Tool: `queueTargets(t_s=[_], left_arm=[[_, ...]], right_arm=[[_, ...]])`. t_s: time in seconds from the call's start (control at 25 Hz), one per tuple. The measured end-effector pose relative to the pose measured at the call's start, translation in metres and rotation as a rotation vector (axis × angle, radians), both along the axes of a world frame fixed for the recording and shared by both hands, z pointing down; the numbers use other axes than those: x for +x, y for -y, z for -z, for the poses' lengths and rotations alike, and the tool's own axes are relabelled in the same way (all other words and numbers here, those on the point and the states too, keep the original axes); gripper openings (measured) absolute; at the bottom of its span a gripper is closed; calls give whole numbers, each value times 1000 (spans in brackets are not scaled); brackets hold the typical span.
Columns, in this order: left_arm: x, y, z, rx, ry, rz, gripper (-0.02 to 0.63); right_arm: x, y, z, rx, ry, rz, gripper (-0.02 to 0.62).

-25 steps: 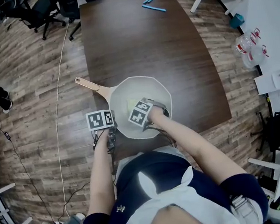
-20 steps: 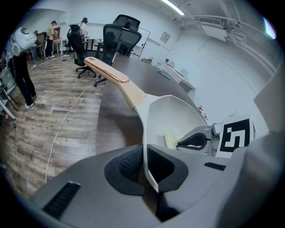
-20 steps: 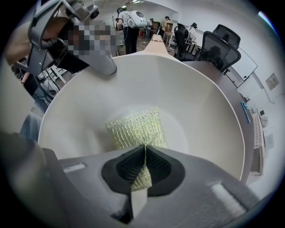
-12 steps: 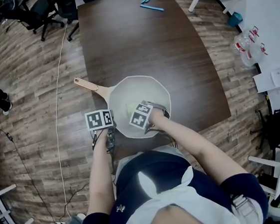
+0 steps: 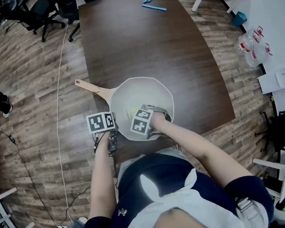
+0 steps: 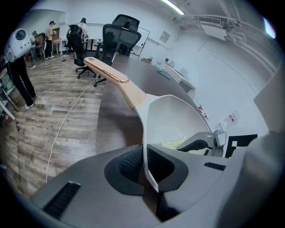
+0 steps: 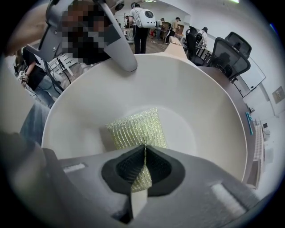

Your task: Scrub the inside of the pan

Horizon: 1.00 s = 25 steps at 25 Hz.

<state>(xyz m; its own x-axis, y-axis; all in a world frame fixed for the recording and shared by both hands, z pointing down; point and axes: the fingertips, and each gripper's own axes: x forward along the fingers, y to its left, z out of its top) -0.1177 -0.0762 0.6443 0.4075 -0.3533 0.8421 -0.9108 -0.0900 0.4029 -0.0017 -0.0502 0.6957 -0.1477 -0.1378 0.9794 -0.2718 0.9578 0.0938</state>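
The fingers (image 7: 124, 167) of our right gripper (image 7: 143, 151) are pressed together on one edge of the yellow mesh scourer (image 7: 136, 129), so we judge that a hard stroke could drag the thin cloth out of that pinch. The fingers (image 6: 131, 162) of our left gripper (image 6: 145, 165) clamp only the thin rim of the pan (image 5: 152, 87) at its 8 o'clock, so scrubbing force could twist it loose or skid it. The pan sits at the 6 o'clock edge of the bench (image 5: 144, 39); it is cream with a faceted rim, shows no grime inside, and its tan handle (image 5: 89, 86) points to 10 o'clock.
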Motion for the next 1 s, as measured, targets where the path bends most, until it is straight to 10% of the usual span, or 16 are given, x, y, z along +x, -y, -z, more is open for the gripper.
queueTargets(t_s=[1.0], left_arm=[[1, -1, 0, 2, -14, -2, 18]], right_arm=[[-12, 21, 1, 134, 21, 49, 14]])
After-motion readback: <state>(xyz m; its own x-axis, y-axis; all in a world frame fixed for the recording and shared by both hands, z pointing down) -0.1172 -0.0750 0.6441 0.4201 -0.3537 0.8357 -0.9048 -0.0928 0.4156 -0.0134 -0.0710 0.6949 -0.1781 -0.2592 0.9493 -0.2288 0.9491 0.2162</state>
